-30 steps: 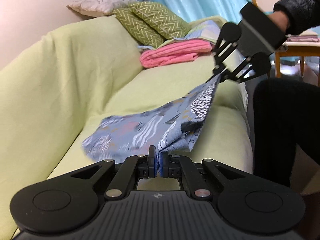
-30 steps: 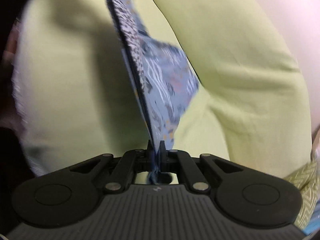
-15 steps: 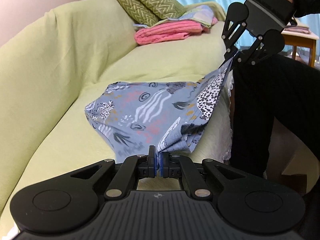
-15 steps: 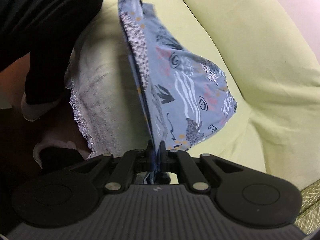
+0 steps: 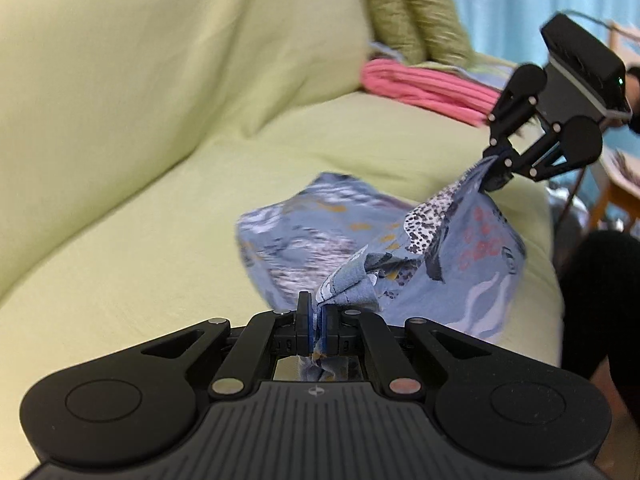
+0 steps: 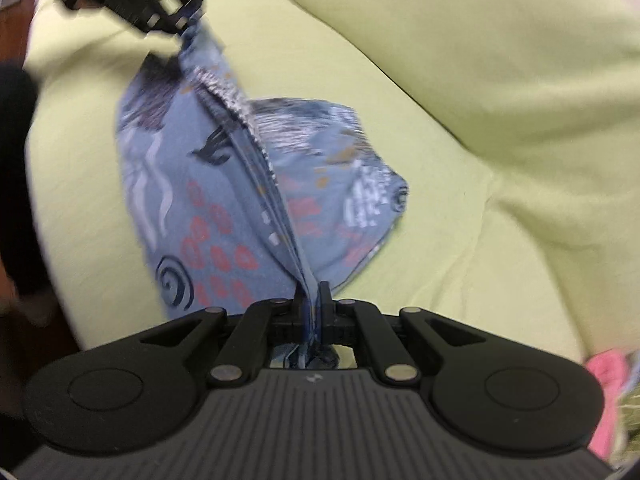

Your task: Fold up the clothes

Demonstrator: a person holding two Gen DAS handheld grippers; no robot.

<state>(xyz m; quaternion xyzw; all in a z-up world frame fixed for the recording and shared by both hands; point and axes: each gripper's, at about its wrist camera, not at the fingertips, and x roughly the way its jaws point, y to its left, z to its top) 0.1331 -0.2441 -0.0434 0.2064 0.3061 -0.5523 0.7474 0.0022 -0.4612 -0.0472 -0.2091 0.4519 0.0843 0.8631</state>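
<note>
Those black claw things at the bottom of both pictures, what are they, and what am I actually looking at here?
They are hand-held grippers: two-finger clamps that a person carries, one in each hand, each with a wide-angle camera looking forward along its fingers. So one picture is from the left gripper, the other from the right gripper, and each also catches the other tool across from it. Both are clamped shut on opposite ends of one blue patterned cloth, which hangs between them with both sides drooping onto a sofa under a light green cover. Further back on the sofa lies a folded pink item, with a green patterned cushion behind it. The pictures are blurred, so finer details are unclear.
</note>
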